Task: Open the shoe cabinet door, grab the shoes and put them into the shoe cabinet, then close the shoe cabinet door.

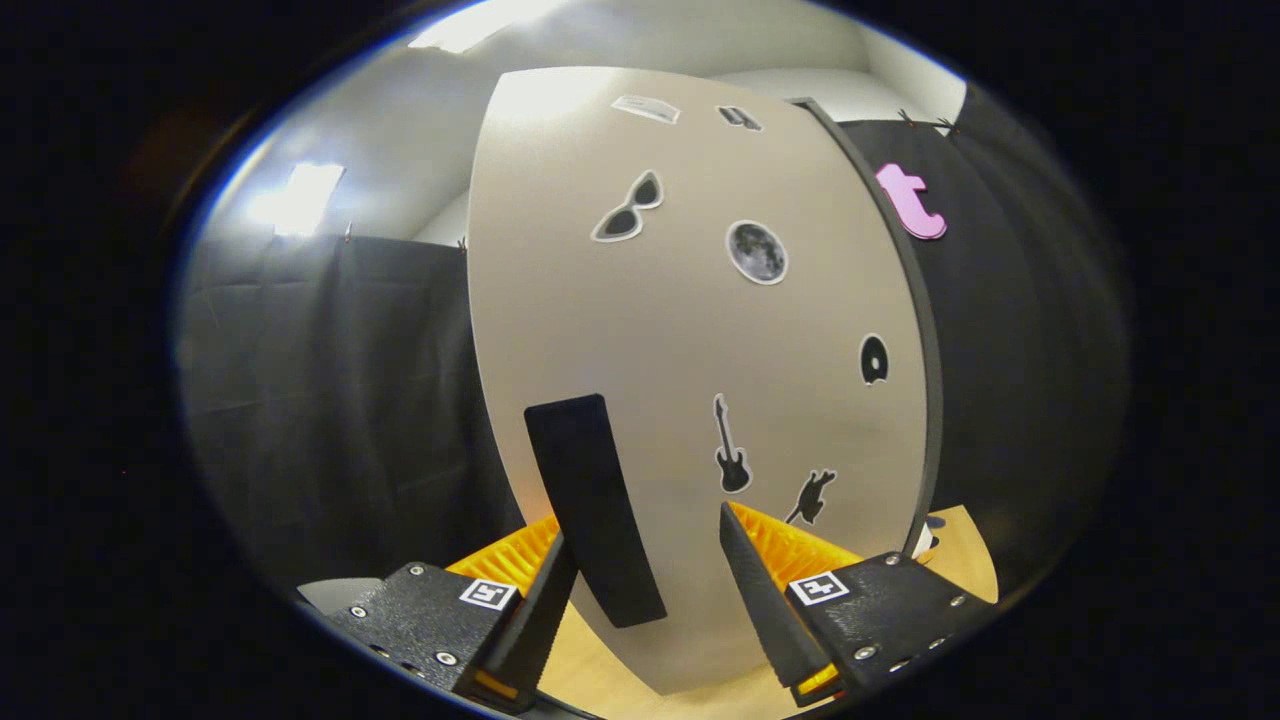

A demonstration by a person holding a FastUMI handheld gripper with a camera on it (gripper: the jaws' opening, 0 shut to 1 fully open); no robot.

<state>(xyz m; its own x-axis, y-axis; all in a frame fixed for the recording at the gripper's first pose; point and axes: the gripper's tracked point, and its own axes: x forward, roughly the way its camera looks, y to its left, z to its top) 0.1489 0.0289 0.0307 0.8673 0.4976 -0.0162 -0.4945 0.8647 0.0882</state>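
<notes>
Two fingers of the gripper stand spread apart, clasping nothing, with the black handle of the cabinet door lying between them, nearer the left finger and possibly touching it; contact cannot be confirmed. Door presents as a pale grey panel close ahead of the gripper, carrying small stickers: sunglasses, a moon, a guitar. A dark edge strip runs down its right side. Whether the door sits flush or slightly ajar cannot be told from this angle. A light wooden surface lies below the door and fingers. No shoes noted. Assessment: the work appears to be at its first step, opening the door, with the gripper lined up on the handle but not yet clamped. The next move, as judged, calls for squeezing both fingers onto the handle squarely, then drawing it back along the door's swing arc rather than straight out, so the grip does not slide off the smooth bar. Risk noted: the handle sits off-centre in the gap, so one finger may meet it first and push it askew.
</notes>
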